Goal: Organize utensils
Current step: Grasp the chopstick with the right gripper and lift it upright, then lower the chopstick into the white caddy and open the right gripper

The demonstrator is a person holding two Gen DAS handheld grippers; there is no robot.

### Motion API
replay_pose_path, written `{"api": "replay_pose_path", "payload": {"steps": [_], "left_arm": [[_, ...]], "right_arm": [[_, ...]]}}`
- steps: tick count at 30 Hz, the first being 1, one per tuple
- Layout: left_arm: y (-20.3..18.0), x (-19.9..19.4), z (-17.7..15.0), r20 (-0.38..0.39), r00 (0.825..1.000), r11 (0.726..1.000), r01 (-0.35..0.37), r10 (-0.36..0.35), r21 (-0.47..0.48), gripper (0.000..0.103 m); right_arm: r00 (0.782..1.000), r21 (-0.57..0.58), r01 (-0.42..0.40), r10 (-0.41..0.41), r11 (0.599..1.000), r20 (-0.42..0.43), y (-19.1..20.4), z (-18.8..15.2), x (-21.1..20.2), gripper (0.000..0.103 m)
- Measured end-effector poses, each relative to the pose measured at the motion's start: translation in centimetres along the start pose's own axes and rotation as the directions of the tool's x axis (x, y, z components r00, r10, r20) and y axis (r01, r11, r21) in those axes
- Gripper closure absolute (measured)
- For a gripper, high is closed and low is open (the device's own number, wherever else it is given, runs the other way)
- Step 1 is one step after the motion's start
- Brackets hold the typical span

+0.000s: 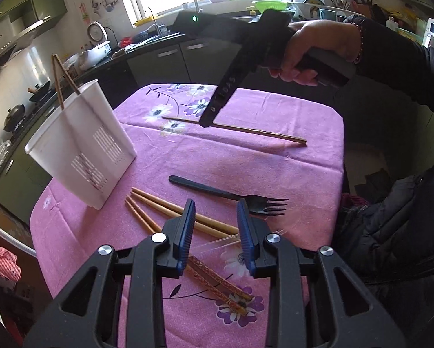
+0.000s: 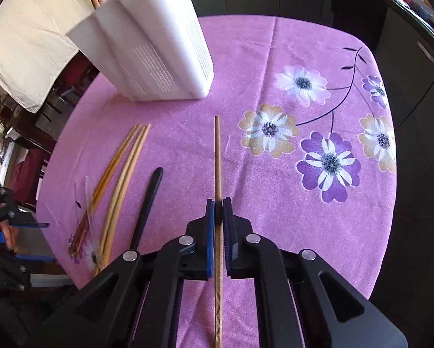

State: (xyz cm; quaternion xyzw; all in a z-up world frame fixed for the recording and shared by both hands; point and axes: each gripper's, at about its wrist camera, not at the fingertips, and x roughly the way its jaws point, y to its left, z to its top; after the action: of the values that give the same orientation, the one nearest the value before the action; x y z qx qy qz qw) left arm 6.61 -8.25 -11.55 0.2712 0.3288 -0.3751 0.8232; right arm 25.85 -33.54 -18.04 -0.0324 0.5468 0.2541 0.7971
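While my right gripper angles steeply down at the pink floral tablecloth, its blue ribbed pads pinch one brown wooden chopstick, which lies along the cloth. My left gripper hovers with jaws partly apart and nothing between them, above a bundle of loose chopsticks. Black plastic fork: flat, just beside that bundle. White slotted plastic utensil holder: upright, two chopsticks inside. Only the left view shows the hand gripping the right tool's handle; only the right view shows the carved pattern on the held chopstick's thick end.
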Motion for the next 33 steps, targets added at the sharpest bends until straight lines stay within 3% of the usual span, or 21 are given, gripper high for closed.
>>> {"api": "replay_pose_path", "payload": {"steps": [2,4,7,10,14,16,20,26,33], "left_arm": [[-0.1,0.6,0.8,-0.004,1.0,1.0,0.016,-0.016,0.008,0.083],[0.3,0.6,1.6,0.009,1.0,1.0,0.021,-0.02,-0.009,0.089],[1.7,-1.2,2.7,0.087,0.996,0.996,0.025,-0.017,-0.085,0.089],[3.6,-3.9,3.4,0.168,0.985,0.984,0.001,0.03,-0.181,0.089],[4.0,-6.7,2.8,0.194,0.977,0.973,-0.048,0.093,-0.226,0.089],[3.7,-7.5,2.2,0.191,0.976,0.971,-0.059,0.105,-0.23,0.089],[2.9,-8.6,0.9,0.187,0.972,0.97,-0.099,0.142,-0.22,0.089],[2.9,-9.3,-0.2,0.191,0.969,0.968,-0.115,0.158,-0.221,0.089],[3.7,-8.8,-1.2,0.181,0.97,0.962,-0.118,0.166,-0.248,0.089]], "right_arm": [[0.995,0.017,-0.052,0.05,0.999,0.085,-0.4,-0.1,-2.6,0.096],[0.976,0.011,-0.112,0.107,0.994,0.19,0.3,-0.3,-6.1,0.097],[0.928,-0.036,-0.138,0.142,0.99,0.344,1.4,0.0,-11.1,0.097],[0.874,-0.087,-0.138,0.163,0.987,0.458,2.8,2.3,-15.2,0.096],[0.806,-0.14,-0.102,0.165,0.985,0.568,4.9,6.5,-20.4,0.097],[0.791,-0.144,-0.082,0.152,0.986,0.593,5.7,8.7,-21.9,0.097],[0.789,-0.137,-0.055,0.127,0.989,0.601,6.7,12.4,-23.2,0.097],[0.813,-0.126,-0.033,0.1,0.991,0.573,7.6,16.4,-22.7,0.097],[0.848,-0.116,-0.033,0.089,0.993,0.522,7.7,18.5,-18.7,0.097]]}}
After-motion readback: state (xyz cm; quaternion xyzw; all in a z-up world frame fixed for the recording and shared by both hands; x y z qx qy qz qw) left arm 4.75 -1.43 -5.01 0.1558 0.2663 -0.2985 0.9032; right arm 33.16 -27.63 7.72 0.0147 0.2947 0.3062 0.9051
